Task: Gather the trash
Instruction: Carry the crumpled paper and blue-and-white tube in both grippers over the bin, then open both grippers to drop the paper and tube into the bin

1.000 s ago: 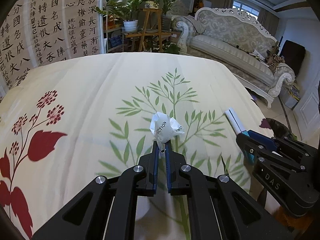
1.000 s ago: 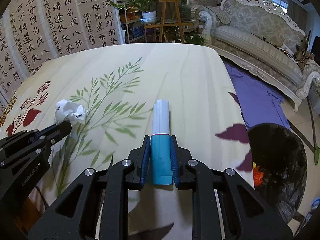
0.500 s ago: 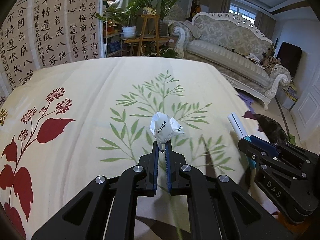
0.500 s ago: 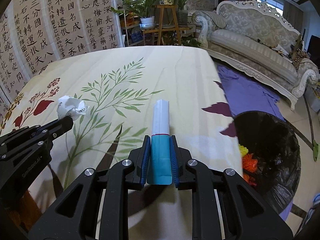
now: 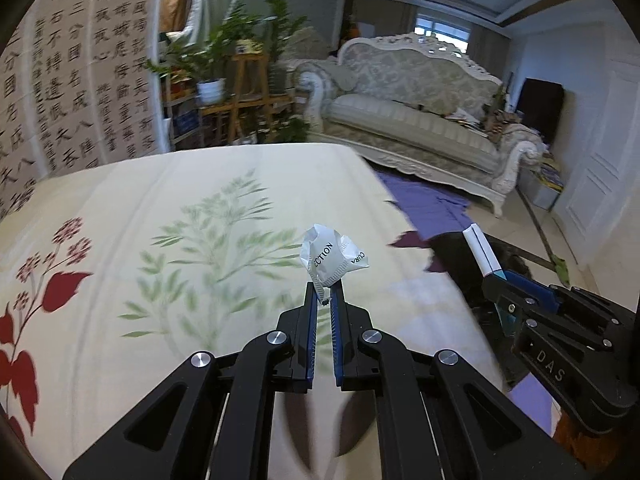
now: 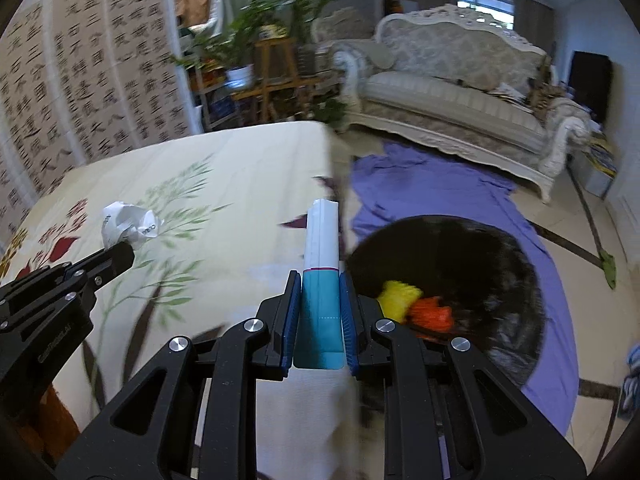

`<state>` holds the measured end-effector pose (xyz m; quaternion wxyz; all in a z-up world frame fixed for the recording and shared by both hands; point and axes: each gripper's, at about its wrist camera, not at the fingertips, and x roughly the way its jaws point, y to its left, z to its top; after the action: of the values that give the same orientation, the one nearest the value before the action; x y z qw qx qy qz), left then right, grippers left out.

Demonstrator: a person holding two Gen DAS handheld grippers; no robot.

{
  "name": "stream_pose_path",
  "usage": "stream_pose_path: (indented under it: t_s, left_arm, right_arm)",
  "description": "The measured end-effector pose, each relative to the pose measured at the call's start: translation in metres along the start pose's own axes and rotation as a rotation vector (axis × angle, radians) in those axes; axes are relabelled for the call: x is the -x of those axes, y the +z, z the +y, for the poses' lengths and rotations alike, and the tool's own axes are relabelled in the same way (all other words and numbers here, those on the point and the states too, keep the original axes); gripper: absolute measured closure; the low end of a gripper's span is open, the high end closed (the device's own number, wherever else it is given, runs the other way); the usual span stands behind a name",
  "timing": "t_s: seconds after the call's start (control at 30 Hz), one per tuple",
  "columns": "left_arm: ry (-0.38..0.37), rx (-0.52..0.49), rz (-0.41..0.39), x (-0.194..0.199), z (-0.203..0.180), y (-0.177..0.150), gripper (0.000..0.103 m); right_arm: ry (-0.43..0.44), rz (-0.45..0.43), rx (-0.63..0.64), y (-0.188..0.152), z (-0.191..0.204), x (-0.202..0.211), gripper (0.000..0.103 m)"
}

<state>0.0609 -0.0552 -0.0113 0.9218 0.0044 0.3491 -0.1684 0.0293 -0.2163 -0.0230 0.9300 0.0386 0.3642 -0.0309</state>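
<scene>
Two grippers carry trash above a cream floral tablecloth (image 5: 200, 208) in a living room.

An ornate pale sofa (image 6: 452, 84) fills the upper right, a calligraphy screen (image 6: 80, 80) the upper left; purple cloth (image 6: 420, 184) lies on the tiled floor around a black-lined trash bin (image 6: 472, 264) at right centre. The right gripper (image 6: 320, 284), jaws closed, clamps a folded teal-and-white packet (image 6: 321, 256) beside the bin. The left gripper (image 5: 323, 292), jaws nearly together, pinches a crumpled white wrapper (image 5: 332, 258) at centre frame.
</scene>
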Motion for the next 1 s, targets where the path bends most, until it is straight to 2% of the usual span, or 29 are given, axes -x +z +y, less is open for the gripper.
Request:
stream_pose_path:
  t_s: [0.23, 0.5, 0.83, 0.87, 1.0]
  left_arm:
    - [-0.07, -0.068, -0.003, -0.017, -0.046, 0.009, 0.096]
    - [-0.121, -0.135, 0.001, -0.04, -0.09, 0.018, 0.096]
    - [-0.121, -0.206, 0.032, -0.073, -0.12, 0.024, 0.093]
    - [-0.119, -0.209, 0.038, -0.076, -0.121, 0.024, 0.09]
    - [-0.107, -0.207, 0.041, -0.079, -0.123, 0.022, 0.062]
  right_arm:
    - [-0.104, -0.023, -0.083, -0.003, -0.051, 0.006, 0.084]
    - [-0.172, -0.034, -0.142, -0.005, -0.091, 0.0, 0.084]
    - [-0.199, -0.039, -0.195, -0.004, -0.122, -0.014, 0.083]
    - [-0.201, -0.037, -0.2, -0.004, -0.124, -0.016, 0.083]
    - [-0.207, -0.031, -0.218, -0.004, -0.13, -0.022, 0.082]
